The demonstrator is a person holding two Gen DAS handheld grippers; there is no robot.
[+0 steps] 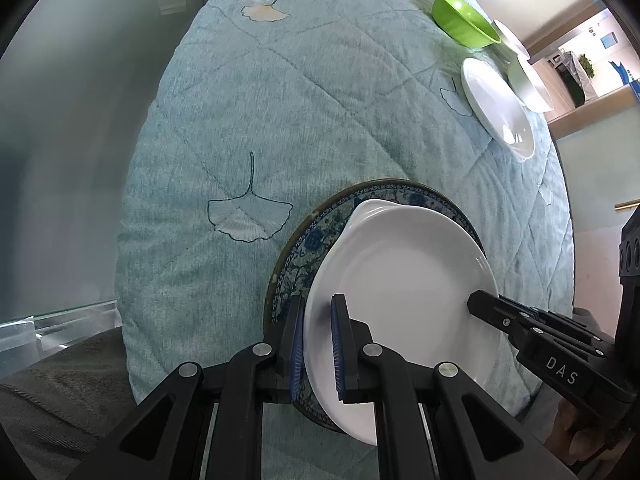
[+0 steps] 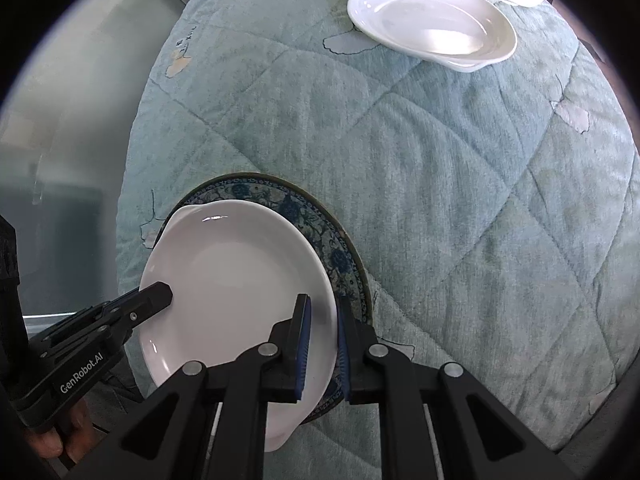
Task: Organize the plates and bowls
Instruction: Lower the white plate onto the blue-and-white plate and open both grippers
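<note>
Grippers both on white oval dish point(image 1: 400, 280): left gripper point(image 1: 316, 344) pinching its left rim, right gripper point(image 2: 322, 344) pinching opposite rim. Dish sits on blue patterned plate point(image 1: 316, 236), on quilted teal cloth point(image 1: 280, 120). Further off: second white dish point(image 2: 432, 20), green bowl point(image 1: 466, 18), white bowl point(image 1: 528, 80).

A glossy white oval dish with small lug handles point(image 1: 404, 280) lies stacked on a larger round blue-and-white floral plate point(image 1: 296, 268). Farther off on the cloth sit a second white oval dish point(image 2: 432, 20), a lime-green plastic bowl point(image 1: 464, 20) and white bowls point(image 1: 528, 76) — close together.
</note>
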